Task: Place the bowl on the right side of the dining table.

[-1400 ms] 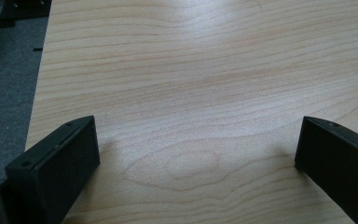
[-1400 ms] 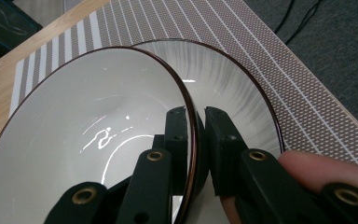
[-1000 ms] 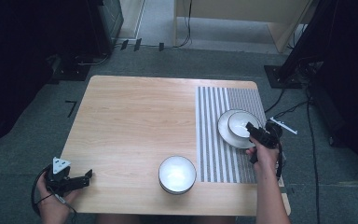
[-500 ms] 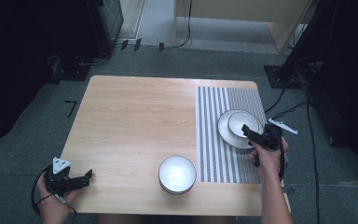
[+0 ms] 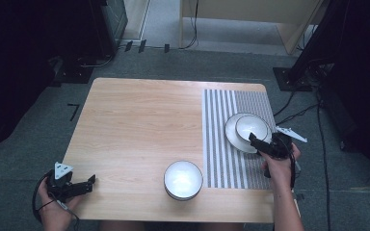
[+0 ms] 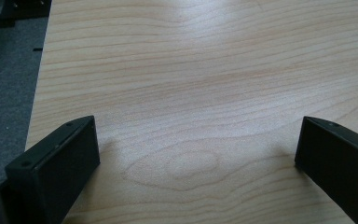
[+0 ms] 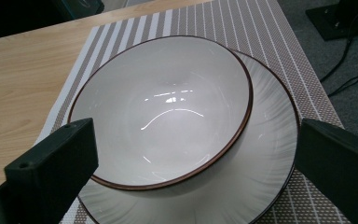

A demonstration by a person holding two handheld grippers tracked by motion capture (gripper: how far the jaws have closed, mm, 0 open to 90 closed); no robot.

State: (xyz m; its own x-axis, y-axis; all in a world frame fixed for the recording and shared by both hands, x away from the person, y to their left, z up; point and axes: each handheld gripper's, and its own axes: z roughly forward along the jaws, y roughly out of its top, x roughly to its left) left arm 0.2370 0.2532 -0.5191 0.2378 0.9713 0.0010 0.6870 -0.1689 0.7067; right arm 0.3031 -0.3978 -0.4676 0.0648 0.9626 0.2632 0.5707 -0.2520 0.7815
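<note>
Overhead, a wooden table (image 5: pixel 139 130) carries a grey-and-white striped placemat (image 5: pixel 221 144) along its right side. On the mat sits a white plate (image 5: pixel 232 134), and on the plate rests a small white bowl (image 5: pixel 252 127) with a thin brown rim, set slightly off centre toward the plate's far right. A second, larger white bowl (image 5: pixel 183 179) stands alone on bare wood near the front edge, just left of the mat.

At the right, a person's hand holds the right gripper (image 5: pixel 256 143) at the near edge of the plate. Its 2 black jaws have just been opening and now stand wide apart. The right gripper view shows them flanking the small bowl (image 7: pixel 163 109) without touching it; the bowl rests on the plate (image 7: pixel 261 158) by its own weight, and nothing is held.

At the front left corner, the left gripper (image 5: pixel 87 183) lies low over the wood. The left gripper view shows its jaws spread wide with only bare tabletop (image 6: pixel 191 93) between them; it grips nothing.

Judging by this, the step in hand looks like the release of the small bowl onto the plate, now finished. A sensible next move would be to draw the right gripper back clear of the rim without nudging the bowl, then turn to the larger bowl near the front edge, which either hand could reach.
</note>
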